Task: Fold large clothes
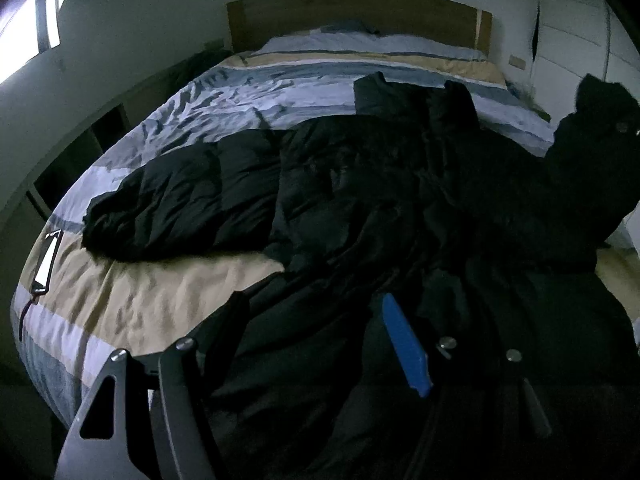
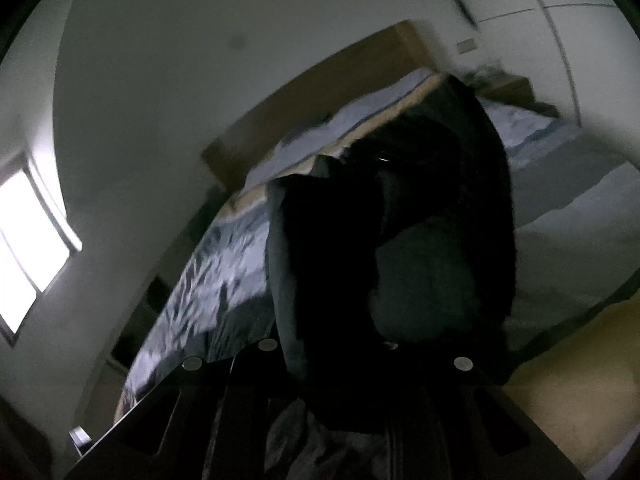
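Observation:
A large black puffer jacket (image 1: 360, 184) lies spread across the striped bed, one sleeve (image 1: 160, 204) reaching left. My left gripper (image 1: 312, 320) is low over the jacket's near hem with dark fabric bunched between its fingers, the blue pad (image 1: 404, 344) showing; its fingers stand apart. My right gripper (image 2: 340, 344) is shut on a fold of the jacket (image 2: 392, 220) and holds it lifted off the bed; that raised part shows at the right of the left wrist view (image 1: 592, 152). The right fingertips are hidden by fabric.
The bed (image 1: 168, 288) has a wrinkled blue, white and tan striped cover and a wooden headboard (image 1: 352, 12). A phone (image 1: 48, 260) lies on the bed's left edge. A window (image 2: 28, 248) is on the left, white wardrobe doors (image 1: 576, 36) on the right.

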